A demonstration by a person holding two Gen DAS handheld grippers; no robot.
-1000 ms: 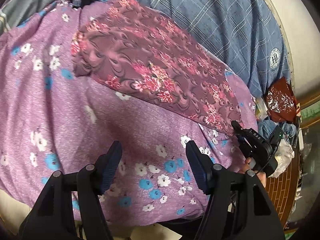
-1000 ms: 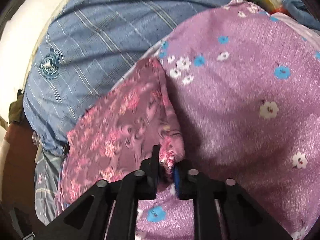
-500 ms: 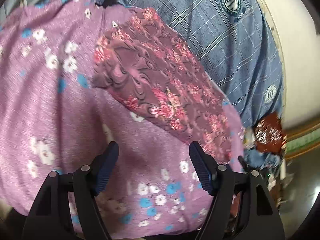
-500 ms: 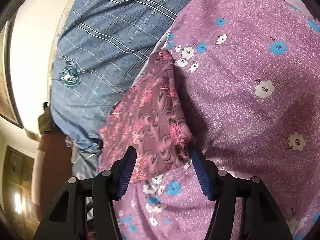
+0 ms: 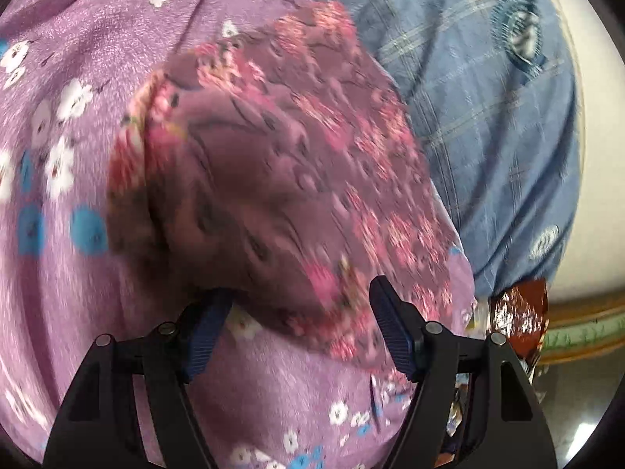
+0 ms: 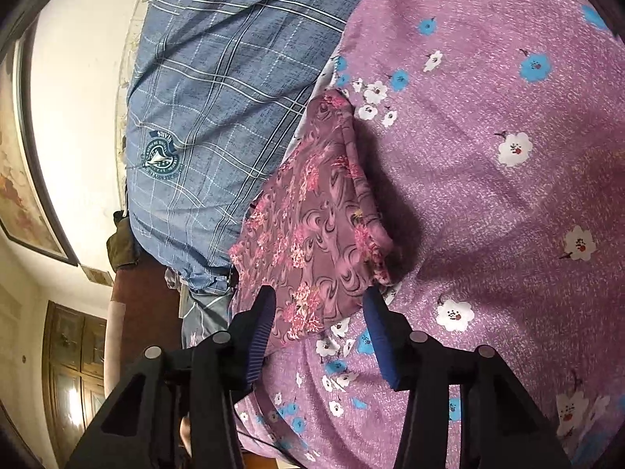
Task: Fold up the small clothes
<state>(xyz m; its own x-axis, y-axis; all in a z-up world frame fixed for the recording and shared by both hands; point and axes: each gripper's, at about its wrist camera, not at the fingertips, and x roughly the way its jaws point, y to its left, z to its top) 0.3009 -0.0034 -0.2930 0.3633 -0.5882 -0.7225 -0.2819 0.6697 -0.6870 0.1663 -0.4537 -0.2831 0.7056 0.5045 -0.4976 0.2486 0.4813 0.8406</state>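
My right fingers [image 6: 316, 336], which pinched the maroon floral garment's [image 6: 312, 230] corner a second ago, have let go and now narrow again, spread, cloth edge between them unpressed. My left fingers [image 5: 300, 332] stay wide, now straddling its near edge. It lies folded on the purple bedsheet [image 6: 488, 156], the blue plaid pillow [image 6: 218, 78] at eleven o'clock; that fold looks done.

The only lettering sits on the blue checked cloth [image 6: 218, 90], in a round teal crest [image 6: 161, 158] seen upside down, too small to read for certain, while in the left wrist view its crests [image 5: 517, 37] are blurred.
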